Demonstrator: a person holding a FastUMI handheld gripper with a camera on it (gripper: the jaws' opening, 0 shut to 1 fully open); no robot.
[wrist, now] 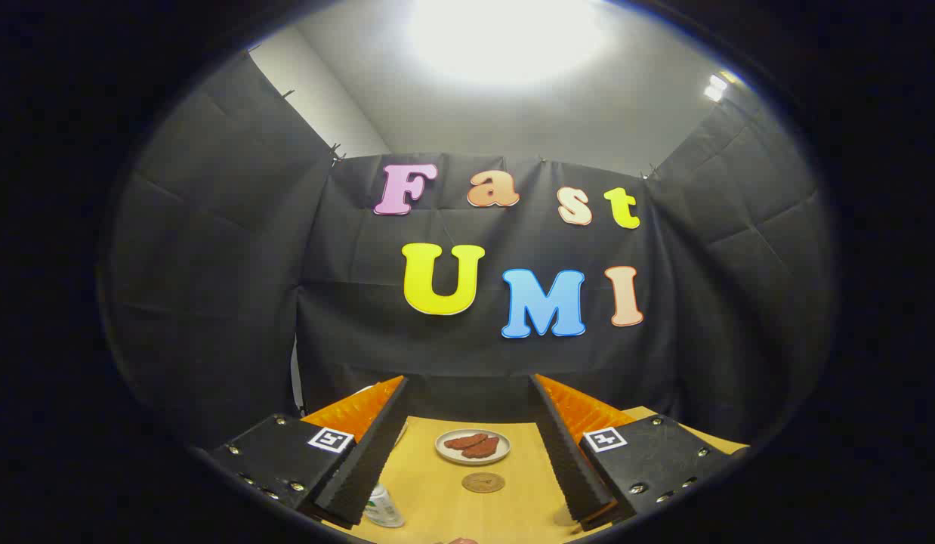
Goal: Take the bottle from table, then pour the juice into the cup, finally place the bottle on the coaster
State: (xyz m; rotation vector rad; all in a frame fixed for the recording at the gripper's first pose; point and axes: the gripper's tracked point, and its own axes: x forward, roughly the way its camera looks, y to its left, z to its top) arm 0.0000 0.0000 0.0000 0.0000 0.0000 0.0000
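While my claw (467, 453) hangs above the table (528, 514) with fingers spread wide and nothing between them, the bottle (383, 506) stands just beside the left finger, not yet grasped. Ahead between the fingers lies the coaster (483, 482), kept free for the bottle; beyond it a plate (473, 446).

Black cloth walls (211, 264) enclose the booth on three sides; a bright ceiling light (505, 38) glares at 12 o'clock above the wooden counter (437, 483).
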